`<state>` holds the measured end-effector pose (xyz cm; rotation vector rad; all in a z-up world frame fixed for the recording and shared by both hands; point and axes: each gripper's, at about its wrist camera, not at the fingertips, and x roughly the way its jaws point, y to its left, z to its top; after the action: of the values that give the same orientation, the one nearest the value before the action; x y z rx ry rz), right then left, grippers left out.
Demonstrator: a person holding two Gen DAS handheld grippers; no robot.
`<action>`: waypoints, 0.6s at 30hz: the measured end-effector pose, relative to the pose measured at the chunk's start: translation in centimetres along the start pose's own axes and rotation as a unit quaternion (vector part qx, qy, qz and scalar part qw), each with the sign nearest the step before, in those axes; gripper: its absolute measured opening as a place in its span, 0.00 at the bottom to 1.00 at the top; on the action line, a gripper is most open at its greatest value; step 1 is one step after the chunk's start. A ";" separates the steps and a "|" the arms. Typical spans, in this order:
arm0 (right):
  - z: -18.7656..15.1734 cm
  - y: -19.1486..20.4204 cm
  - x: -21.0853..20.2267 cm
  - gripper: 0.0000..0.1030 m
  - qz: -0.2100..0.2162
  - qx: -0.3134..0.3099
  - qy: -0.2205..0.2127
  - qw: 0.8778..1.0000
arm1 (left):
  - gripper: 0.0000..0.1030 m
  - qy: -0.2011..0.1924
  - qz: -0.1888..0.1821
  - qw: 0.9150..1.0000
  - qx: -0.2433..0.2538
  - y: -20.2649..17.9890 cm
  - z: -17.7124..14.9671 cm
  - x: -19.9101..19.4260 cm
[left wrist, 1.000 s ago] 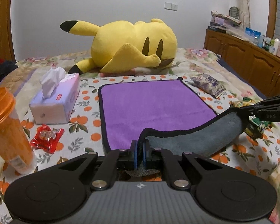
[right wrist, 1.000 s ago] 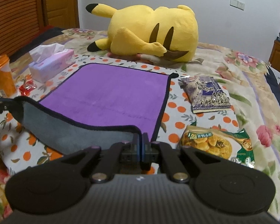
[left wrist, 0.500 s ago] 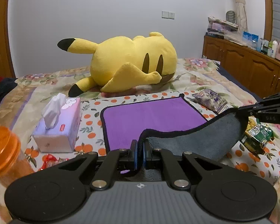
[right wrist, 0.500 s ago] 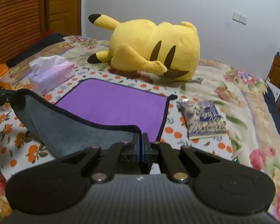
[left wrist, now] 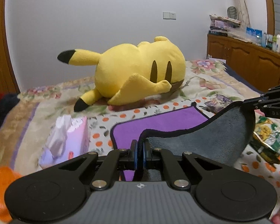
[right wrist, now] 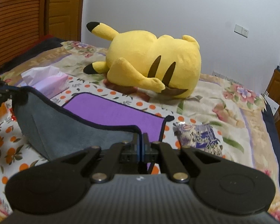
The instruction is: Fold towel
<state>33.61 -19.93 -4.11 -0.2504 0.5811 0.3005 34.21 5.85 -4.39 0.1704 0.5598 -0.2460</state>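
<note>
Towel (left wrist: pixel 205 141) corners are pinched in both of my grippers: the left gripper (left wrist: pixel 139 154) has its blue pads clamped tight on the black-trimmed near corner, and the right gripper (right wrist: pixel 140 144) is squeezed closed on the other near corner in the same way. Between them the near edge hangs lifted off the bed (right wrist: pixel 233 100), sagging in a curve with its grey underside facing me, while the far part lies flat ahead with the purple face up. From the left gripper I see the right one off to my right, holding its corner at the top of the raised grey flap; from the right gripper I see the left one at the far left edge of the view, with the cloth drawn up to it. Straight ahead of both grippers, beyond the far edge of the purple cloth, a yellow plush toy (left wrist: pixel 140 74) lies on its side. A tissue box (left wrist: pixel 67 141) sits ahead and to the left of the left gripper, and an orange cup (left wrist: pixel 0 192) shows blurred at that view's lower left corner. A purple snack packet (right wrist: pixel 197 136) lies just right of the right gripper, beside the cloth's far right corner, and a green and yellow snack bag (left wrist: pixel 268 140) lies below the right gripper.
</note>
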 end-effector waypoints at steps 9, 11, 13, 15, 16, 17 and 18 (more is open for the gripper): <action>1.2 -0.4 2.5 0.02 -0.006 -0.018 -0.013 1.000 | 0.06 -0.006 0.016 0.999 0.028 0.6 1.6 2.7; 1.4 -0.5 3.0 0.02 -0.011 -0.021 -0.017 1.000 | 0.06 -0.007 0.019 0.999 0.029 0.6 1.8 3.3; 1.7 -0.6 3.5 0.02 -0.016 -0.025 -0.020 0.999 | 0.06 -0.008 0.025 0.999 0.029 0.6 2.0 3.9; 2.0 -0.8 3.9 0.02 -0.018 -0.027 -0.024 0.999 | 0.06 -0.009 0.030 0.999 0.027 0.7 2.1 4.5; 2.1 -0.8 4.2 0.02 -0.020 -0.028 -0.025 0.999 | 0.06 -0.010 0.032 0.999 0.024 0.7 2.3 4.7; 2.3 -0.9 4.4 0.02 -0.021 -0.029 -0.027 0.999 | 0.06 -0.011 0.035 0.999 0.021 0.8 2.4 5.0; 2.4 -1.0 4.6 0.02 -0.023 -0.030 -0.028 0.999 | 0.06 -0.012 0.037 0.999 0.016 1.0 2.5 5.2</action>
<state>38.85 -19.14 -4.65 -0.3120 0.5114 0.2800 39.97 5.26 -5.06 0.2183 0.5248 -0.1846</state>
